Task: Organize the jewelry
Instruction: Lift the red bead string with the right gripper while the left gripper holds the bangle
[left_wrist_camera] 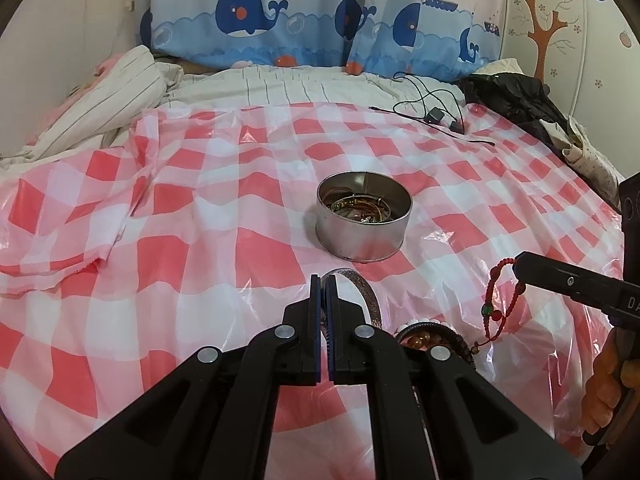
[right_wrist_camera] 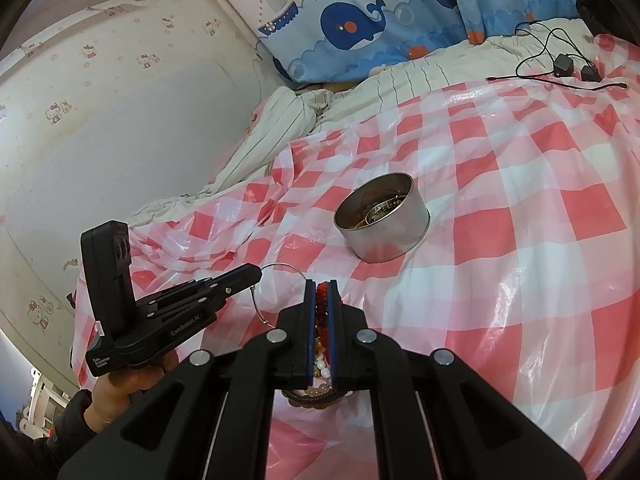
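Observation:
A round metal tin [left_wrist_camera: 363, 216] with several bracelets inside stands on the red-checked plastic sheet [left_wrist_camera: 200, 240]; it also shows in the right wrist view [right_wrist_camera: 382, 218]. My left gripper [left_wrist_camera: 324, 280] is shut on a silver bangle [left_wrist_camera: 366, 292], seen as a thin ring in the right wrist view [right_wrist_camera: 276, 268], held just in front of the tin. My right gripper [right_wrist_camera: 321, 286] is shut on a red beaded string bracelet [left_wrist_camera: 494, 300], which hangs from its tip [left_wrist_camera: 520, 264]. A small pile of bead bracelets [left_wrist_camera: 432, 334] lies below both grippers.
Black cables and adapters [left_wrist_camera: 432, 114] lie at the sheet's far right edge. Whale-print curtains [left_wrist_camera: 280, 12] and striped bedding [left_wrist_camera: 120, 92] are behind. A dark jacket [left_wrist_camera: 516, 96] lies at the right. A white wall [right_wrist_camera: 100, 140] is on the left.

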`<state>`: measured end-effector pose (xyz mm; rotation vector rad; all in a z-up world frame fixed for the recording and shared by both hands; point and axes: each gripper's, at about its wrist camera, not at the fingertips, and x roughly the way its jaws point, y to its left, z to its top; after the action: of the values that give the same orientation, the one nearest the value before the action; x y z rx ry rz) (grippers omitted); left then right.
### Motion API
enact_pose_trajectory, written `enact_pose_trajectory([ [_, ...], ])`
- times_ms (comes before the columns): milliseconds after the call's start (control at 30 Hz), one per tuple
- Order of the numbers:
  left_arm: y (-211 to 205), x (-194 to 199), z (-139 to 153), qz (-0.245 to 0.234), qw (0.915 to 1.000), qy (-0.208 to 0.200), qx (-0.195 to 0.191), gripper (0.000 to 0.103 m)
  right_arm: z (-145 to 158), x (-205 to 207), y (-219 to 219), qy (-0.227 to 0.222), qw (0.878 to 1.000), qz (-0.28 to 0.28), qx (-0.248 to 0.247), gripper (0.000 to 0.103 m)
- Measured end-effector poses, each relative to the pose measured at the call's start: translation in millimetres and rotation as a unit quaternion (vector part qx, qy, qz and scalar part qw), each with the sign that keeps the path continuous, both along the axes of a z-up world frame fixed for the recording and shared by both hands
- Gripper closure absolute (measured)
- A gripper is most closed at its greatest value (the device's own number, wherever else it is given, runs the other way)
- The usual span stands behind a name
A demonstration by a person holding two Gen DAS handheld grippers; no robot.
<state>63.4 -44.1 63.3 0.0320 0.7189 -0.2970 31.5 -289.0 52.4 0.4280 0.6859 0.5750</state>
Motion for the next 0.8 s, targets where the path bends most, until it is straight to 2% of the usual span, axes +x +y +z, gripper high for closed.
enact_pose_trajectory([
  [800,-1.0,1.7,-0.6,0.001,1.0,0.001,0.0,0.101,2.1,2.3,-4.1,0.003,1.0,-0.007,0.009,0.097],
])
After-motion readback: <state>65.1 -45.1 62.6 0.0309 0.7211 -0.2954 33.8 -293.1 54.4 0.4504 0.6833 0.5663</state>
